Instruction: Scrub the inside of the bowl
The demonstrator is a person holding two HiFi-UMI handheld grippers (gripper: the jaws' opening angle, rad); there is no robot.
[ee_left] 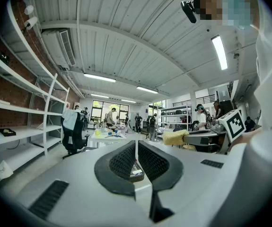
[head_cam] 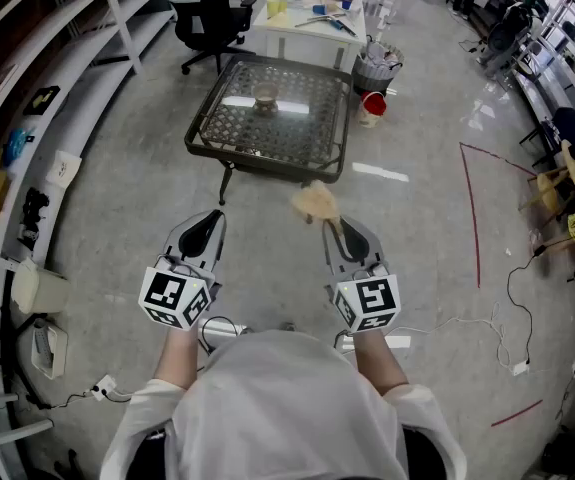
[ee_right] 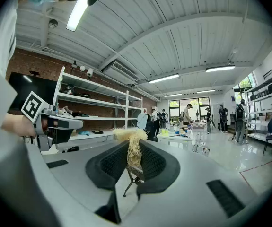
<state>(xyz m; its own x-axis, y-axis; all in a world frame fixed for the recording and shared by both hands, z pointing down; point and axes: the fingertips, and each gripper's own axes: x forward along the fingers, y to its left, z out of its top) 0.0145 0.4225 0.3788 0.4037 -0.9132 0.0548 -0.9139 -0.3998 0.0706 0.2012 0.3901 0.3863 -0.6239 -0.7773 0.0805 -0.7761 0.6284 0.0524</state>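
Closest in, the person's white shirt (head_cam: 297, 398) fills the bottom of the head view, with both forearms reaching forward. The left gripper (head_cam: 209, 224) and the right gripper (head_cam: 333, 230) are held level, side by side and apart, above the grey concrete floor (head_cam: 127, 218).

The left gripper's jaws are pressed together with nothing between them. The right gripper's jaws are closed on a straw-coloured fibrous scrubber (head_cam: 315, 201). Its thin strands are pinched between the pads, and a fluffy tuft sticks out past the jaw tips.

A white cable (head_cam: 467, 320) trails across the floor to the right of the grippers, and a red line (head_cam: 472, 218) is marked there.

Further ahead stands a low dark-framed table (head_cam: 207, 138) with a woven, glass-covered top. The bowl (head_cam: 265, 96), small and brownish, sits upright on that top, a little left of its middle. It is well apart from both grippers and from the scrubber.

Just past the table's right corner is a red bucket (head_cam: 374, 103), and beside it stands a grey bin (head_cam: 377, 71).

Behind these a white table (head_cam: 302, 23) carries small items, and a black office chair (head_cam: 207, 13) stands to its left. Metal shelves (head_cam: 27, 98) run along the left wall.
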